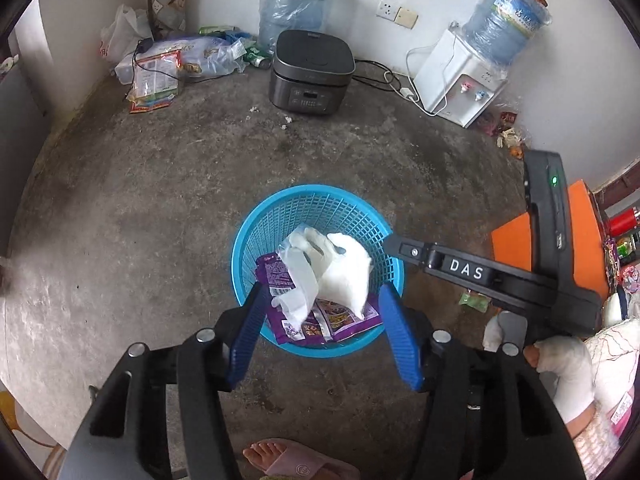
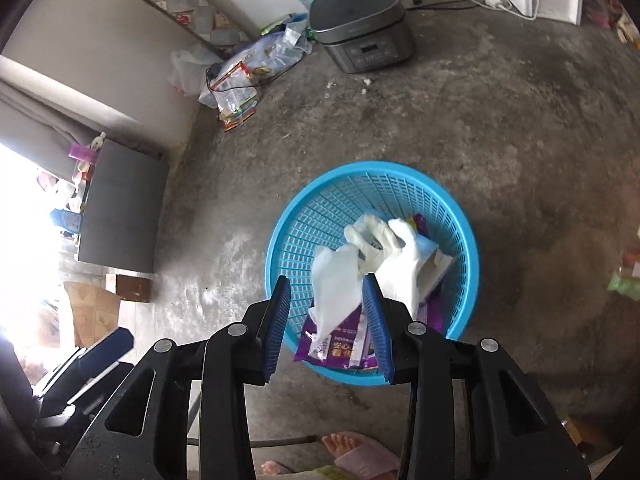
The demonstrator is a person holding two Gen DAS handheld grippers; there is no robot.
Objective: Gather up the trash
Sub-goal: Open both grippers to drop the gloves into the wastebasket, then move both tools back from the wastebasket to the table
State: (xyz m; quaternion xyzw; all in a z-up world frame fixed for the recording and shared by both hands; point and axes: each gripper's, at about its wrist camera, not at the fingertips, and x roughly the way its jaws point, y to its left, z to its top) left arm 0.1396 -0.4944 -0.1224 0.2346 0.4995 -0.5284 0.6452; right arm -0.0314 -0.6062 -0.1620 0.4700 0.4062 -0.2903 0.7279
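Bare grey concrete floor [image 1: 160, 208] is lying open all round the round blue plastic lattice basket [image 1: 276, 216], which is sitting just beyond both grippers' tips. The left gripper [image 1: 318, 308] and right gripper [image 2: 326, 300] are standing with jaws apart, pads pressing nothing. Between and just beyond them, white thin-film gloves [image 1: 344, 268] are lying over purple snack wrappers [image 1: 276, 272] inside the basket.

Black tool [image 1: 320, 300], blue ribbed pads [image 1: 248, 336], silver screws; pink slipper [image 1: 312, 464].
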